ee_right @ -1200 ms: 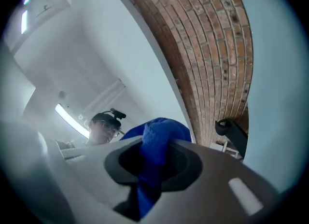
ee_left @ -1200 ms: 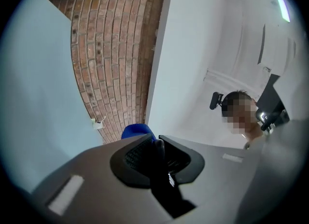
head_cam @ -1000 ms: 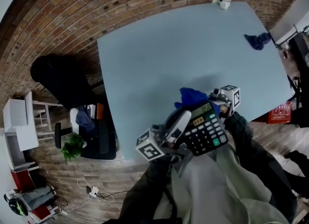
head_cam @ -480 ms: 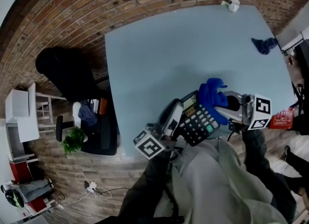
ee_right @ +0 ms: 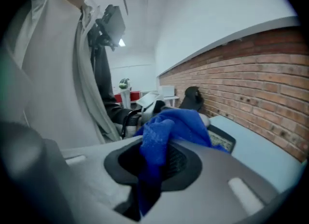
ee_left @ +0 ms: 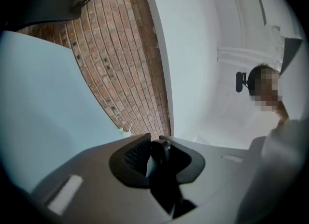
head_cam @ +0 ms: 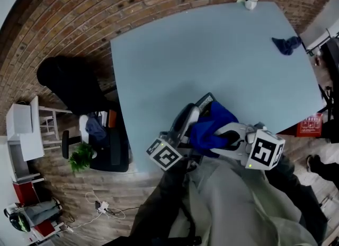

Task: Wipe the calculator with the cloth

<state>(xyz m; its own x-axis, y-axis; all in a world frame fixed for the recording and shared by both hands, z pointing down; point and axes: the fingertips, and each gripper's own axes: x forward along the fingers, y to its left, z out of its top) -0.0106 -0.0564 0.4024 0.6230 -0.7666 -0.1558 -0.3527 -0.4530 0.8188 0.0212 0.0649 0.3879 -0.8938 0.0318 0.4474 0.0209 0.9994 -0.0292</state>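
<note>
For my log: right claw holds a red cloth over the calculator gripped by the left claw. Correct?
No: the cloth in the right claw is blue, not red, per the right gripper view; the rest stands.

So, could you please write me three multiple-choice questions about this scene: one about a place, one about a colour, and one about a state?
1. Where does the small white cup stand on the light blue table?
A. At the far edge
B. At the near edge, beside the person
C. In the middle

2. What colour is the soft cloth in the right tool?
A. Red
B. Bright blue
C. White

3. In what state is the right tool?
A. Open and empty
B. Open above the cup
C. Shut on the cloth

Answers:
1 A: the head view shows the cup at the table's far edge.
2 B: the right gripper view shows bright blue fabric.
3 C: the jaws pinch the cloth between them.
</note>
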